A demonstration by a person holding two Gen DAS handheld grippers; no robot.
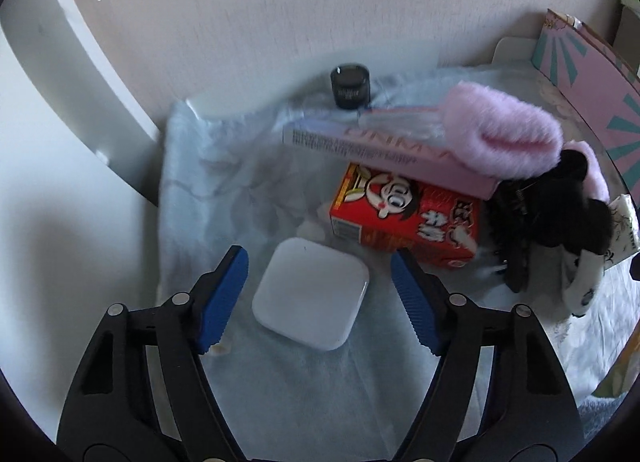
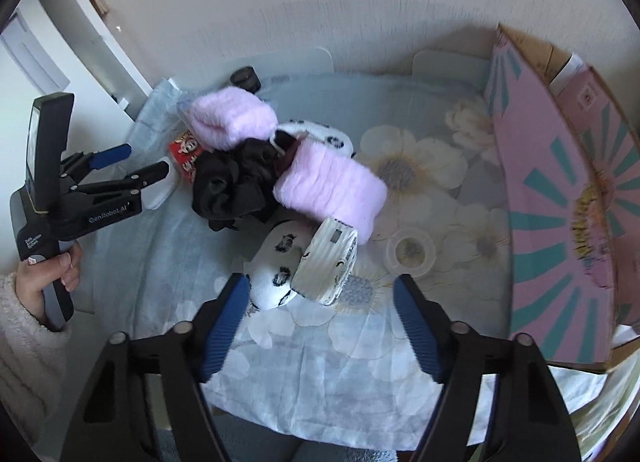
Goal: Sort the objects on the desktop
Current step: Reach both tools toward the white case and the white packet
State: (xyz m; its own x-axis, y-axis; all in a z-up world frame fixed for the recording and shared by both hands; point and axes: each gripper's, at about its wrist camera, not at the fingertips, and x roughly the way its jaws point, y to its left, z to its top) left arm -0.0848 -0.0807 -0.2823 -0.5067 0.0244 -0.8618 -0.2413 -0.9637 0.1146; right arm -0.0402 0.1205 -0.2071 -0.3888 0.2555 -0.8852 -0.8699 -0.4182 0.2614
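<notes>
Rightward, a pink box [image 2: 560, 198] edges the tabletop [image 2: 420, 150]. Centre-left sits the sock pile [image 2: 280, 166]. Left gripper [image 1: 318, 294] fingers straddle a white case [image 1: 310, 298], pads apart from it. Right gripper [image 2: 320, 322] gapes, empty, below a wipes pack [image 2: 326, 262].

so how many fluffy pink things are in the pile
2: one pink fluffy piece at the pile's far side, over the red box; another nearer, right of the black fabric. More may be hidden.
</notes>
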